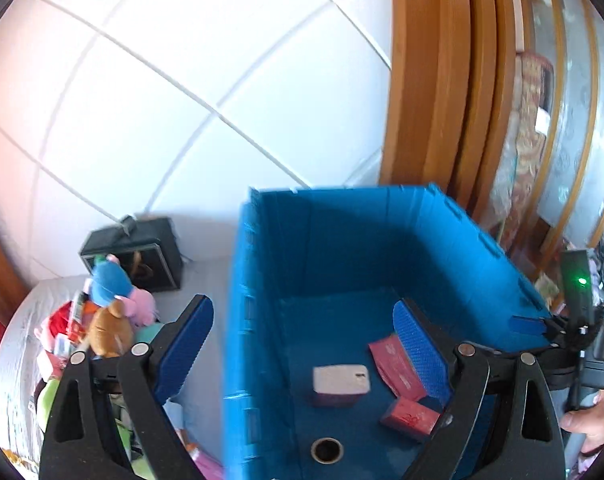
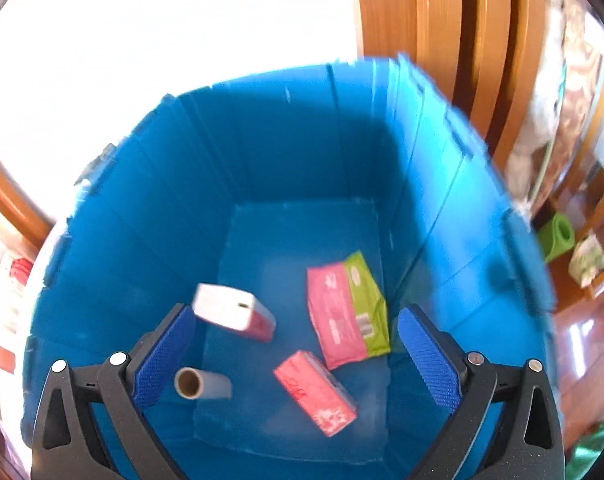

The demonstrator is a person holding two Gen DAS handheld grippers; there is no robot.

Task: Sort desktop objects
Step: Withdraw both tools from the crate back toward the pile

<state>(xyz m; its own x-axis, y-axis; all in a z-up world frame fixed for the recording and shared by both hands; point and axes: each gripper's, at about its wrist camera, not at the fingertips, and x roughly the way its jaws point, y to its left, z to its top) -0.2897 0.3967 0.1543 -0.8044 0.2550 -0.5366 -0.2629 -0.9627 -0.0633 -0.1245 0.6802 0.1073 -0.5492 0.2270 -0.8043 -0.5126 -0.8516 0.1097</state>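
Several plush toys (image 1: 109,312) only from left wrist

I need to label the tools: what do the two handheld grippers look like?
Both match. The left gripper and right gripper have black triangular cut-out arms, round silver pivot bolts, and blue textured pads.

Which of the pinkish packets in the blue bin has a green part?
The flat pink packet nearest the right wall of the blue bin: a green strip runs along its side. The small pink pack and white-topped box have none.
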